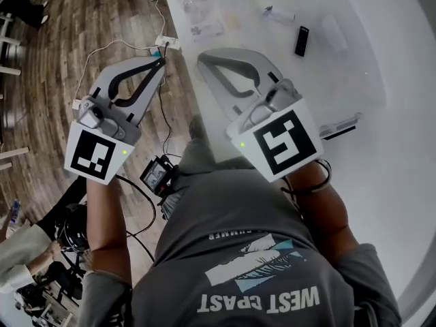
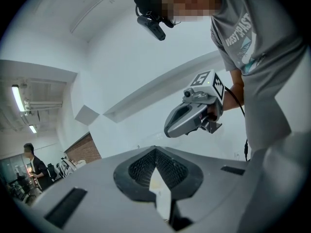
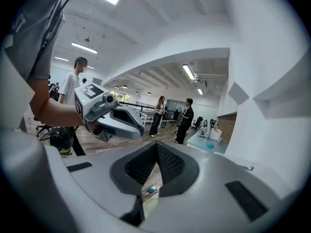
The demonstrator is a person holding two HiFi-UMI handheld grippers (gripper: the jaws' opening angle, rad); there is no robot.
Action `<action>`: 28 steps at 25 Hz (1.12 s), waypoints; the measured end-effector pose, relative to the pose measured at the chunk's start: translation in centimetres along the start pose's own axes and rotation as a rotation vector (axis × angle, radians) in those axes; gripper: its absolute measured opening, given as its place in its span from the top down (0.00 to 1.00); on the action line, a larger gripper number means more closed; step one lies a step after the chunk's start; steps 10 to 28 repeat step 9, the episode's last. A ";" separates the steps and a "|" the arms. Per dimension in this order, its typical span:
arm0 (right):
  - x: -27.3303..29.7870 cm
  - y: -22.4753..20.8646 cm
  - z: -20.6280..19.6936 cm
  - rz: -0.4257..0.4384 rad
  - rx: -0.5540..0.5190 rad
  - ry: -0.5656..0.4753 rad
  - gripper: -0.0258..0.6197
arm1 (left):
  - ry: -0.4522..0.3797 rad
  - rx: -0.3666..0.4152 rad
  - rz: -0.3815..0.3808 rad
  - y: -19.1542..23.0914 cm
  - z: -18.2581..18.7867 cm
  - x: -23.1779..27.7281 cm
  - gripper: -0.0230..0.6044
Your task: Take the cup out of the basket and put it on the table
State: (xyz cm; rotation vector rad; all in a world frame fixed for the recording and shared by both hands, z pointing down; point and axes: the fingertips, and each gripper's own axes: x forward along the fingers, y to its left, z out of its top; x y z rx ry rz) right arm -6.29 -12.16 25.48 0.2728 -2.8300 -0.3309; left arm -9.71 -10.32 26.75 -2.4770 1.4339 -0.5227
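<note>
Fingers together, left gripper and right gripper point forward.

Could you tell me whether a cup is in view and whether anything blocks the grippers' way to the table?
No cup or basket can be made out. The left gripper and right gripper are shut and empty, and nothing visible stands between them and the white table; a black device lies farther along it.

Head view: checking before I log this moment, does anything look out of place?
Nothing spilled or damaged. Oddities: left gripper and right gripper hover with jaws shut on nothing, and loose cables trail across the floor.
</note>
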 end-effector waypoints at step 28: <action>-3.4 -0.2 4.8 -0.033 -0.009 -0.045 0.94 | -0.003 0.036 -0.015 -0.4 2.5 -1.1 0.95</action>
